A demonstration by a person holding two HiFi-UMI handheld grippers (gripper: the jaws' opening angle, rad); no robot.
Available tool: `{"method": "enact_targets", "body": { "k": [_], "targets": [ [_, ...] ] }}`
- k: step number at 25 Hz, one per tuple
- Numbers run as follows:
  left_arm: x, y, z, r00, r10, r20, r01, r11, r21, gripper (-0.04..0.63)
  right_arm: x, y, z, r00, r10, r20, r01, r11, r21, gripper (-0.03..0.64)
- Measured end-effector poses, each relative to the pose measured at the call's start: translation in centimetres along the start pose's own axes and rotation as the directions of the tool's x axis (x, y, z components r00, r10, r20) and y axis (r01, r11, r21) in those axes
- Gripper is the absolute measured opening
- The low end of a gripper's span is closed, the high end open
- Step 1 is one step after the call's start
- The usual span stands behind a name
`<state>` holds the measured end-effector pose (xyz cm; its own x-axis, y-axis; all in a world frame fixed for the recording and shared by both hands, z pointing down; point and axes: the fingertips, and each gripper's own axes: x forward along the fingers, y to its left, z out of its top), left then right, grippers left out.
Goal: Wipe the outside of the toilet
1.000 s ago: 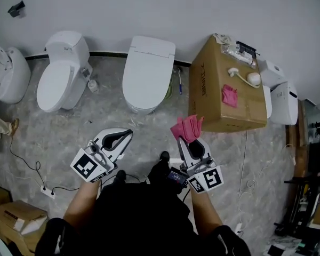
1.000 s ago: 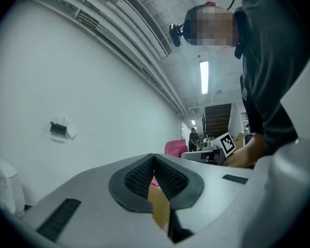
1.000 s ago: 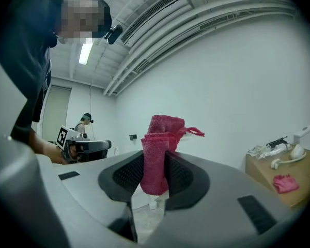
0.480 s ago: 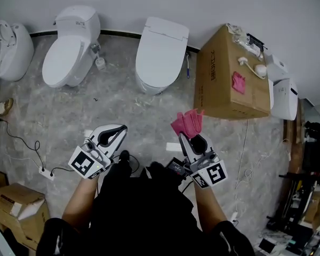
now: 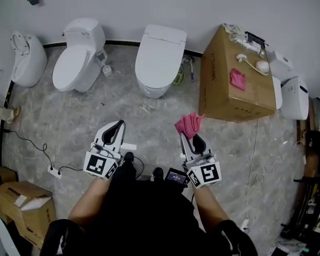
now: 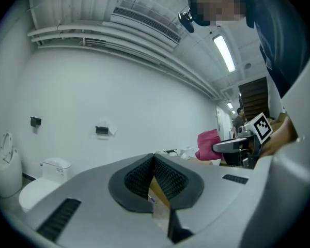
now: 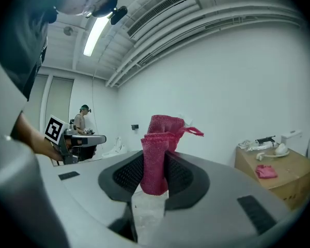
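Observation:
Three white toilets stand along the far wall: a square-lidded one [image 5: 160, 57] straight ahead, a rounder one [image 5: 77, 63] to its left and a third [image 5: 26, 57] at the far left. My right gripper [image 5: 190, 135] is shut on a bunched pink cloth [image 5: 189, 124], held over the marble floor well short of the toilets. In the right gripper view that pink cloth [image 7: 159, 149] stands up between the jaws. My left gripper [image 5: 119, 125] is shut with nothing in it; its pads [image 6: 168, 179] meet in the left gripper view.
A large cardboard box [image 5: 224, 97] stands right of the middle toilet, with a second pink cloth [image 5: 237, 79] and a white brush [image 5: 254, 65] on top. White fixtures [image 5: 294, 97] lie beyond it. Cables and a power strip [image 5: 50, 170] cross the floor at left, near cardboard boxes [image 5: 16, 207].
Both grippers have turned to point more straight ahead; the left one has swung upright and shifted right. The right gripper still holds the pink cloth. The toilets sit further right in view.

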<state>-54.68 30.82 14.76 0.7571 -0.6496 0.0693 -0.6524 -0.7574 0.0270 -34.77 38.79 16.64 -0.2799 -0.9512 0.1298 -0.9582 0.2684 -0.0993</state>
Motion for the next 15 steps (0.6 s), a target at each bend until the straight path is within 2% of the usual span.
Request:
{"method": "enact_targets", "body": {
  "k": [5,9,12,15],
  "targets": [
    [-0.7,-3.1,-1.2,0.998,-0.005,-0.057,0.005,1.000,0.002,0.014,-2.3,-0.3,-2.1,1.000,0.019,-0.016,-0.019,0.999,0.032,0.126],
    [-1.5,-4.1,-0.3,0.996,-0.081,-0.039,0.081,0.997,-0.009,0.014,-2.6,1.8,-2.4,0.999,0.032,0.001,-0.032,0.999,0.033,0.124],
    [-2.2,-4.0,-0.5,0.991,-0.130,-0.036,0.129,0.992,-0.005,0.014,-2.3,3.3,-1.9,1.000,-0.004,0.014,0.004,0.999,0.038,0.124],
    [-2.7,-3.1,-0.4,0.992,-0.125,-0.031,0.124,0.992,-0.031,0.014,-2.0,4.2,-1.2,0.999,-0.041,0.017,0.040,0.997,0.062,0.124]
  ]
}}
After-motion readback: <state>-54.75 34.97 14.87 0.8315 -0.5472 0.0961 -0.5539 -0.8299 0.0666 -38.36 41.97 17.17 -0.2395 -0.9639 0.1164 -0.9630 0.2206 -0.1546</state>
